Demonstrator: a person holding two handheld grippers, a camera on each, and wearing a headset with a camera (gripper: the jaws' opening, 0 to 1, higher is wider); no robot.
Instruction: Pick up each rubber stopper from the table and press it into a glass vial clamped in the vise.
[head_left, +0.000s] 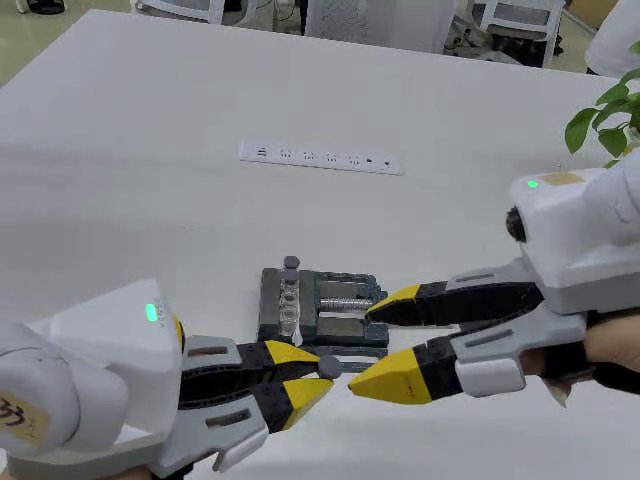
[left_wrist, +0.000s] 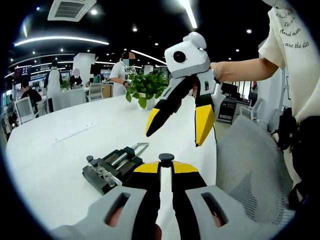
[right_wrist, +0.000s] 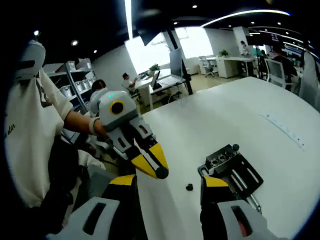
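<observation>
Pinching a dark rubber stopper (head_left: 328, 366) between its yellow tips, the left gripper (head_left: 316, 372) sits just short of the vise (head_left: 272, 318) in the head view. The right gripper (head_left: 368, 347) faces it almost tip to tip, jaws spread wide and holding nothing; one jaw tip overlaps the vise's edge. Glass vials (head_left: 290, 298) stand in a row in the vise, just beyond the left tips. A power strip (head_left: 320, 157) lies well beyond, and a plant (head_left: 608, 108) is behind the right gripper.

Left gripper view: own jaws closed on the stopper (left_wrist: 166, 159). The vise (left_wrist: 112, 167) is just ahead-left. The right gripper (left_wrist: 175, 137) hangs open above and ahead, covering part of the table (left_wrist: 45, 160). A mesh chair (left_wrist: 250, 165) is to the right.

Right gripper view: own jaws apart. The left gripper (right_wrist: 157, 167) is ahead-left with the stopper (right_wrist: 161, 173) at its tip. A loose stopper (right_wrist: 189, 187) lies on the table between the own tips. The vise (right_wrist: 230, 165) is just ahead of the right-hand jaw.
</observation>
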